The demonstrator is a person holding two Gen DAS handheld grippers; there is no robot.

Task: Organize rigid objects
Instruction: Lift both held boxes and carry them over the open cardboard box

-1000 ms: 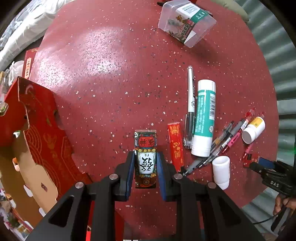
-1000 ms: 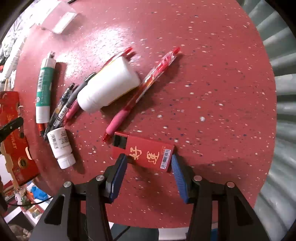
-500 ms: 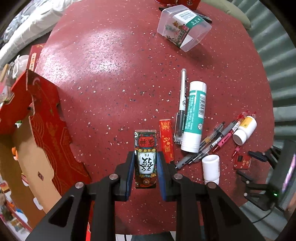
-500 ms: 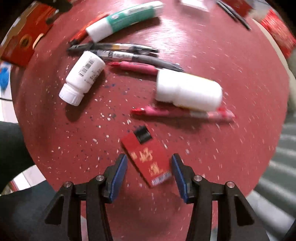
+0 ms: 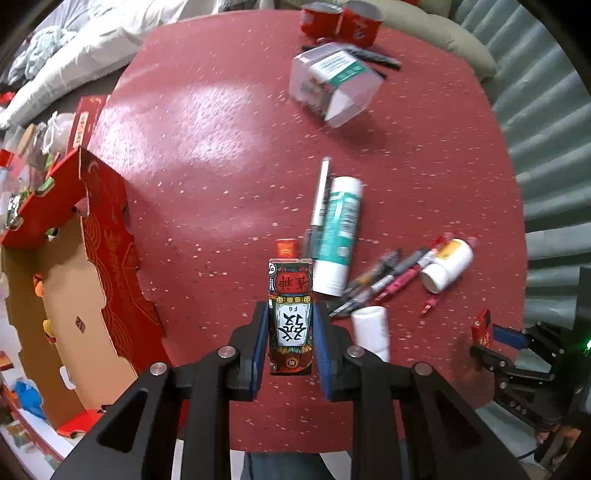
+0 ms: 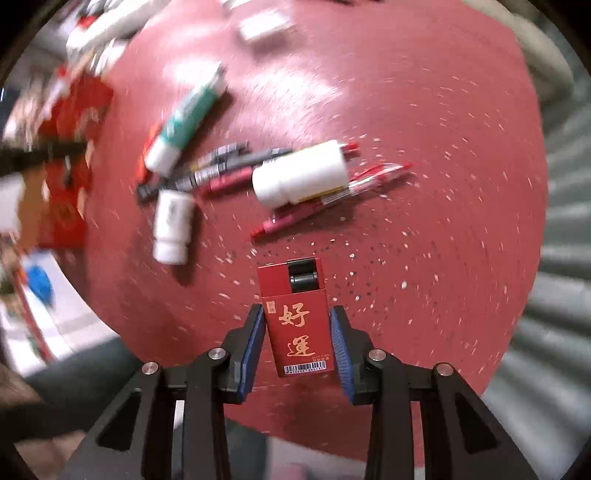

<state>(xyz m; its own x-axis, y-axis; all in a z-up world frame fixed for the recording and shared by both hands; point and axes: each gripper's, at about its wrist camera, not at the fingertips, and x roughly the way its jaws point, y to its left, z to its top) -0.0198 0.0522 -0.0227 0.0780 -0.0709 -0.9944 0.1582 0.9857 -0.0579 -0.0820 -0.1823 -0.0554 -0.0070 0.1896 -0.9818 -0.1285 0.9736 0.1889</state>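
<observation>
My left gripper [image 5: 291, 314] is shut on a small decorated box [image 5: 291, 291] with red and white character panels, held upright above the red table [image 5: 221, 147]. My right gripper [image 6: 297, 317] has its jaws closing on a flat red box [image 6: 295, 295] with gold characters and a black top; the blue pads press its sides and it hangs off the table. In the left wrist view the right gripper [image 5: 495, 339] shows at the right edge with that red box [image 5: 482, 328].
An open red carton [image 5: 107, 236] stands at the table's left edge. A green-white glue stick [image 5: 338, 236], several pens [image 5: 384, 280], a white bottle [image 5: 447, 264] and a white cap [image 5: 371, 326] lie mid-right. A clear plastic box [image 5: 332, 85] and red cans [image 5: 340, 22] sit far back.
Both grippers have risen. The right one rolled, closed on the red box that lay on the table and lifted it. The left one kept hold of the decorated box.
</observation>
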